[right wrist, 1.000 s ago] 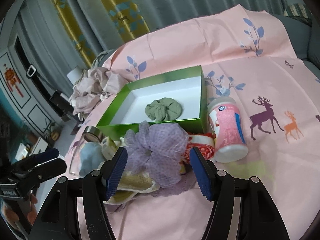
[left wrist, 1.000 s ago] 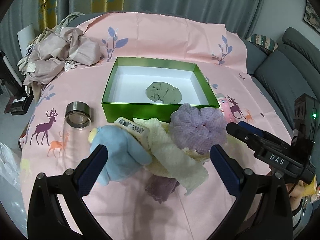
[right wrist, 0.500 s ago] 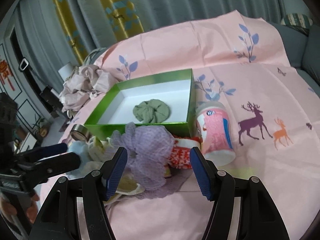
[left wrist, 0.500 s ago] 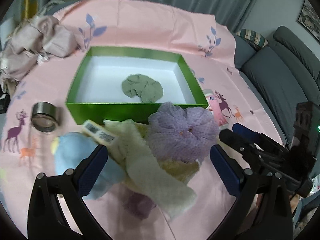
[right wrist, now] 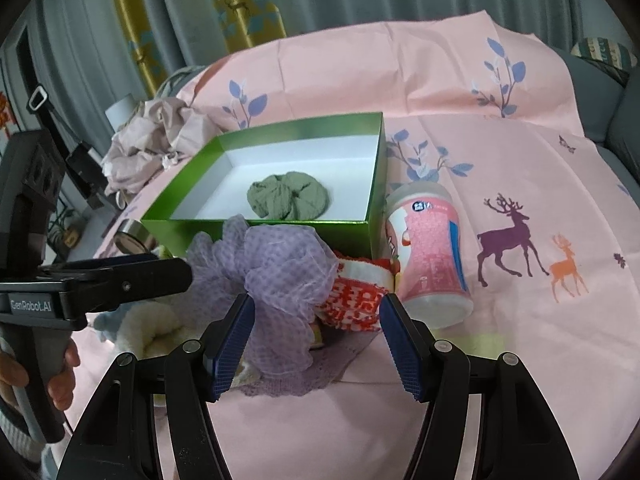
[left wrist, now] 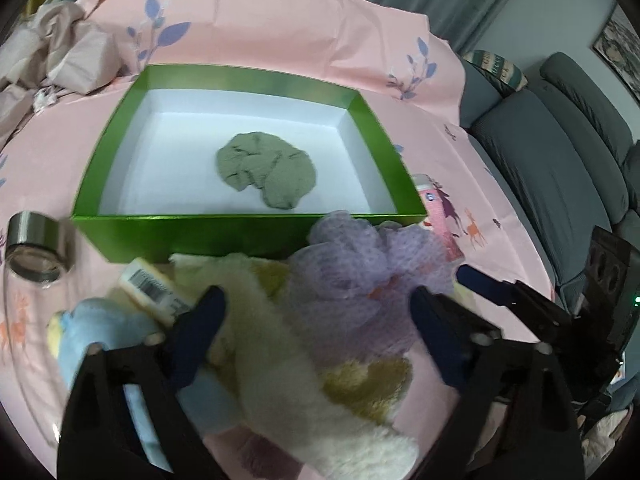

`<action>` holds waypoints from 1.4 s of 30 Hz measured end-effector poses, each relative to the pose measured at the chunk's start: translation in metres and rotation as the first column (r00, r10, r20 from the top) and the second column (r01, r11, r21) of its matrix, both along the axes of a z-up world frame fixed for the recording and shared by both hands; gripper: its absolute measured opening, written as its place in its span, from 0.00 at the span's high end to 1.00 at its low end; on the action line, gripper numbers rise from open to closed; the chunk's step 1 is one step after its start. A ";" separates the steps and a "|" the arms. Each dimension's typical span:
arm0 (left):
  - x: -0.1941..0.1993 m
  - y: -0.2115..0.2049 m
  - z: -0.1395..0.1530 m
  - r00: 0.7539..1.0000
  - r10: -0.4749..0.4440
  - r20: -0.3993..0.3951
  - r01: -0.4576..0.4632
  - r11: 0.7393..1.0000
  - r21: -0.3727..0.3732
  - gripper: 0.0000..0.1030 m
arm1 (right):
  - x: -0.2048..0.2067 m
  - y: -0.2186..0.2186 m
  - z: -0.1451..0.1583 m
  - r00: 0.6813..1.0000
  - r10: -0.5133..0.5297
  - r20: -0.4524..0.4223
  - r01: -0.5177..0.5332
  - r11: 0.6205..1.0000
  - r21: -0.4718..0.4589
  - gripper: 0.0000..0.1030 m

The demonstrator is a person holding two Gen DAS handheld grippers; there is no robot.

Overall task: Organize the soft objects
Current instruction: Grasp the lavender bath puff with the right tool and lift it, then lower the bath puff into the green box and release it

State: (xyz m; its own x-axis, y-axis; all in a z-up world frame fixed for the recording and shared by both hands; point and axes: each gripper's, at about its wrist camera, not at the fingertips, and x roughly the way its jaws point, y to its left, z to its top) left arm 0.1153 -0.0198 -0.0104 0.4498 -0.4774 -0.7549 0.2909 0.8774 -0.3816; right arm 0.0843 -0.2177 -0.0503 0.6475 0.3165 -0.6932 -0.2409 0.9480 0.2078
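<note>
Left gripper is closing around the cream towel and one purple pouf, pads not yet pressing. Right gripper stands apart before the pouf. Beyond: one green box holding one green cloth, floor mostly bare.

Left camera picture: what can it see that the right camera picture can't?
Only the left wrist view shows the blue plush toy's body and the barcoded tube. Only the right wrist view shows the red-and-white cloth and the hand holding the left gripper, whose jaws are closing. Both show the green box, green cloth and purple mesh puff.
</note>
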 end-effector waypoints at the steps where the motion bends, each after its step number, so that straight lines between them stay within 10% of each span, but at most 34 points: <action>1: 0.001 -0.003 -0.001 1.000 -0.012 -0.006 0.012 1.000 -0.008 0.30 | 0.002 0.000 -0.001 1.000 0.005 -0.003 -0.005 1.000 0.005 0.36; 5: 0.002 -0.013 -0.008 0.999 -0.043 -0.027 0.043 0.999 -0.008 0.51 | 0.006 0.001 -0.007 1.000 0.025 -0.017 -0.024 1.000 0.020 0.38; 15: -0.013 -0.012 -0.008 0.998 -0.060 -0.008 0.059 0.993 -0.098 0.90 | -0.003 0.009 -0.011 0.996 0.091 -0.008 -0.091 0.995 0.034 0.84; 30: -0.002 0.006 0.064 0.976 0.045 0.211 -0.031 0.997 -0.071 0.89 | -0.001 0.033 0.064 0.966 0.139 0.219 -0.143 0.990 0.004 0.88; 42: 0.073 0.018 0.041 0.969 0.152 0.196 -0.170 0.982 0.079 0.75 | 0.088 0.067 0.052 0.968 0.131 0.213 -0.121 0.991 -0.061 0.87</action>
State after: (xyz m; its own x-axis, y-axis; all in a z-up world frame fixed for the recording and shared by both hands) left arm 0.1879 -0.0015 0.0307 0.6534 -0.3174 -0.6872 0.2016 0.9480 -0.2463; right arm 0.1724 -0.1509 0.0016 0.7406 0.3755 -0.5572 -0.3933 0.9146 0.0935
